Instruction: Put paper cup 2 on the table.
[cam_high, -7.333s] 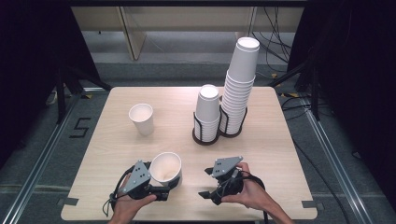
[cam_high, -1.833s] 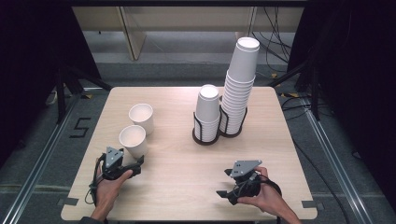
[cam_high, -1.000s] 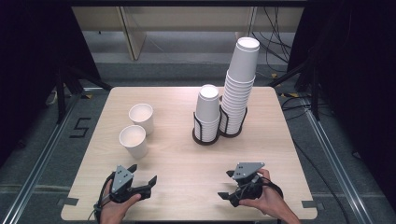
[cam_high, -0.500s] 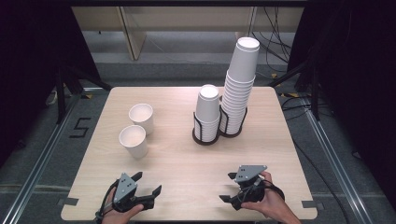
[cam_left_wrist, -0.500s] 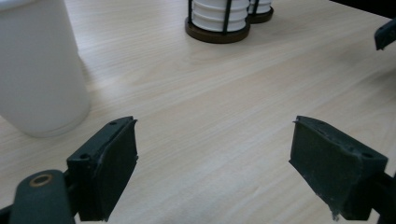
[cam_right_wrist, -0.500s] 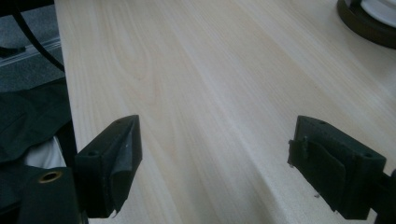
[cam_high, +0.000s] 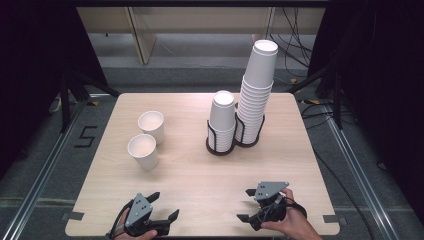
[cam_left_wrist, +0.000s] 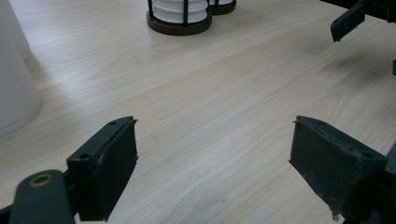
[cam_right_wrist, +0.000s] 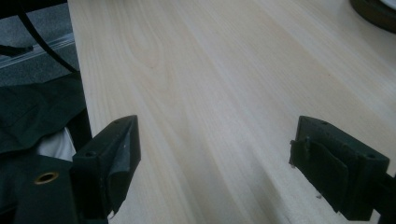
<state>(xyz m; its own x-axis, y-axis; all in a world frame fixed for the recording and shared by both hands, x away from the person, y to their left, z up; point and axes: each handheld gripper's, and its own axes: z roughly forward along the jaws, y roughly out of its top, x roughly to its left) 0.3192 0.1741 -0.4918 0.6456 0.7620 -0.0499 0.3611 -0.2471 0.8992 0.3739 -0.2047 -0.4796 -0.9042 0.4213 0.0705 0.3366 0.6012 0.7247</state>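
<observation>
1. Left tool (cam_high: 164, 207) held low at the near left edge of the pale wooden counter (cam_high: 190, 175), jaws spread wide, nothing between them but bare wood.
2. Seen from the left gripper view, same tool (cam_left_wrist: 212, 172) aimed across the counter toward the black wire cup holders (cam_left_wrist: 180, 21), with one jaw of the other tool at the upper right.
3. Right tool (cam_high: 248, 205) gripped by a hand at the near right edge, jaws likewise wide apart and empty.
4. In the right gripper view, right tool (cam_right_wrist: 215, 172) pointed over bare wood grain near the counter's edge.
5. Two white paper cups standing upright on the left half of the counter: nearer cup (cam_high: 143, 151) just in front of the farther cup (cam_high: 151, 127), close together, well apart from both tools.
6. Short stack of white paper cups (cam_high: 222, 120) and tall stack of white paper cups (cam_high: 256, 92) set side by side in the holders, right of centre.
</observation>
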